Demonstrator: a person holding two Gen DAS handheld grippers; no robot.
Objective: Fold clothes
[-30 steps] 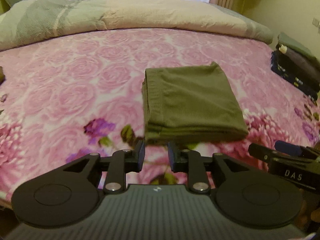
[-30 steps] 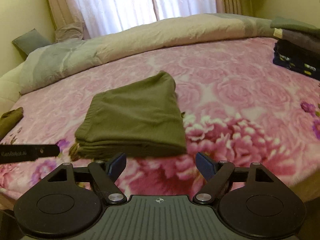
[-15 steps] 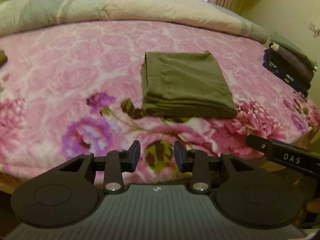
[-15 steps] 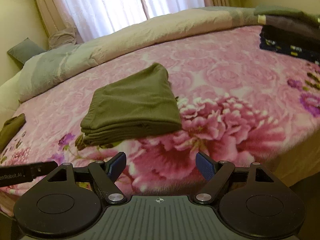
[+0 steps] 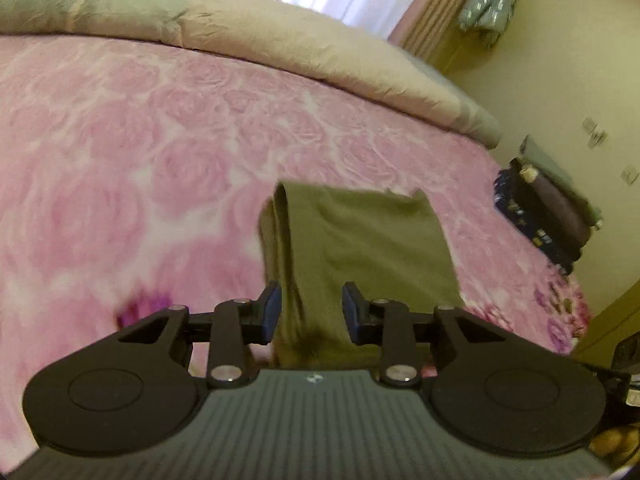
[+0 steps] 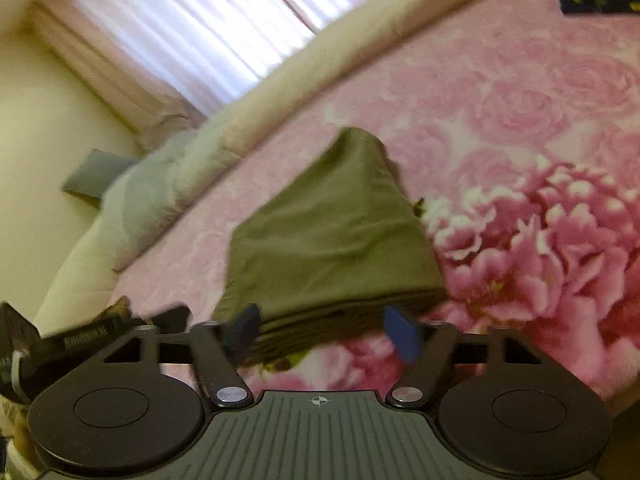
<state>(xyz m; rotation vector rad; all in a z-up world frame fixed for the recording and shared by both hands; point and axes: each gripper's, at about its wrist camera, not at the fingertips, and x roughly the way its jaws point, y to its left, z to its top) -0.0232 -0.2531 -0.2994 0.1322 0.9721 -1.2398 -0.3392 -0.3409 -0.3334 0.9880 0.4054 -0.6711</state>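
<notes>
A folded olive-green garment (image 5: 368, 240) lies on the pink rose-patterned bedspread (image 5: 120, 152). My left gripper (image 5: 312, 312) is at the garment's near left corner, with the folded edge between its blue pads. Its jaws are closing, and I see no pad pressing the cloth. The right wrist view shows the same garment (image 6: 332, 232), its stacked near edge between the fingers of my right gripper (image 6: 324, 332). These jaws are wider and are closing too, and the pads stand clear of the cloth. The left gripper's body (image 6: 100, 332) shows at the lower left of the right wrist view.
A rolled beige and grey duvet (image 5: 280, 40) runs along the far side of the bed. A stack of dark folded clothes (image 5: 548, 216) sits at the bed's right edge, near the wall. A grey pillow (image 6: 96, 176) lies far left. The bed's front edge is just below both grippers.
Both grippers have moved forward to the garment's near edge, which now lies between their fingers. Both views have tilted and blurred. The right jaws have narrowed.
</notes>
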